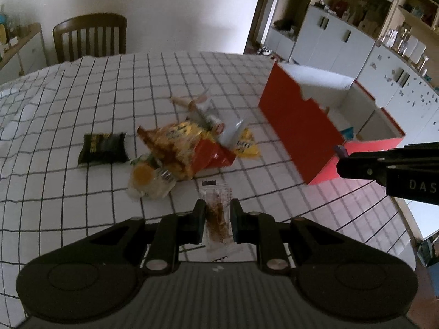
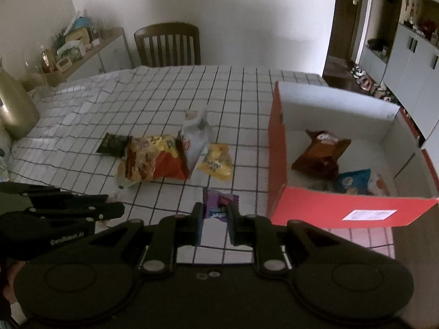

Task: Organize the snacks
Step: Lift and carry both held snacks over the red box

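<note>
Left gripper clamps brown snack sachet.

My left gripper is matte black: two round lobes at the lower corners of the frame, linkage bars with silver pivot pins, ribbed grey panel at bottom centre. My right gripper has the same build, black with silver pins and two small round fasteners at bottom centre. Seen side-on, the right one shows white "DAS" lettering, the left one white "GenRobot.AI" lettering.
</note>
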### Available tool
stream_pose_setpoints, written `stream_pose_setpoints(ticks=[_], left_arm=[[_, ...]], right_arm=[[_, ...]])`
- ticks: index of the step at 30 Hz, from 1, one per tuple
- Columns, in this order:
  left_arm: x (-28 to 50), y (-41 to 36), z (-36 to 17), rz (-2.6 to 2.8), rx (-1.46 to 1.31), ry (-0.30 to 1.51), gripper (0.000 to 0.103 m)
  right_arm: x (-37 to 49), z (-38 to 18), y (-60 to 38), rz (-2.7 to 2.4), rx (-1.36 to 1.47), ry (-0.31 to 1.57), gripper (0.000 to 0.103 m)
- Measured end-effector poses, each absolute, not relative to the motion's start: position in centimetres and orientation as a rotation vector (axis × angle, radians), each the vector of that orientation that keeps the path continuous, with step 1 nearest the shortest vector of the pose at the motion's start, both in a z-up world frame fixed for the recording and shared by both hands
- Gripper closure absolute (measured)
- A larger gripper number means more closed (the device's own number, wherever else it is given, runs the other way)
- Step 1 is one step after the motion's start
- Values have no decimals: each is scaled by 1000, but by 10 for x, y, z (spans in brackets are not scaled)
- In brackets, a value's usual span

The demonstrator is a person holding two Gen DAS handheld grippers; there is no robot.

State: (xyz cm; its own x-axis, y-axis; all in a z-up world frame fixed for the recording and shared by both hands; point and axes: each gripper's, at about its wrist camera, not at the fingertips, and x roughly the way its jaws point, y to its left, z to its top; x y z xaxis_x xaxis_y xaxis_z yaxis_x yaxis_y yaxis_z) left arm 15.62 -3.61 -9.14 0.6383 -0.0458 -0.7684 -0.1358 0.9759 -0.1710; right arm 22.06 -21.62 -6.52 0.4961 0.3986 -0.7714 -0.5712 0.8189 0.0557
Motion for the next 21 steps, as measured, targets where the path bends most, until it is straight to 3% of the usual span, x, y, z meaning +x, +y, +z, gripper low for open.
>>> stream_pose_setpoints(ticks=[21], left_arm=[[212, -122, -23, 37, -182, 747, 85]], right_arm=[[267, -19, -304, 595, -218, 745, 86]])
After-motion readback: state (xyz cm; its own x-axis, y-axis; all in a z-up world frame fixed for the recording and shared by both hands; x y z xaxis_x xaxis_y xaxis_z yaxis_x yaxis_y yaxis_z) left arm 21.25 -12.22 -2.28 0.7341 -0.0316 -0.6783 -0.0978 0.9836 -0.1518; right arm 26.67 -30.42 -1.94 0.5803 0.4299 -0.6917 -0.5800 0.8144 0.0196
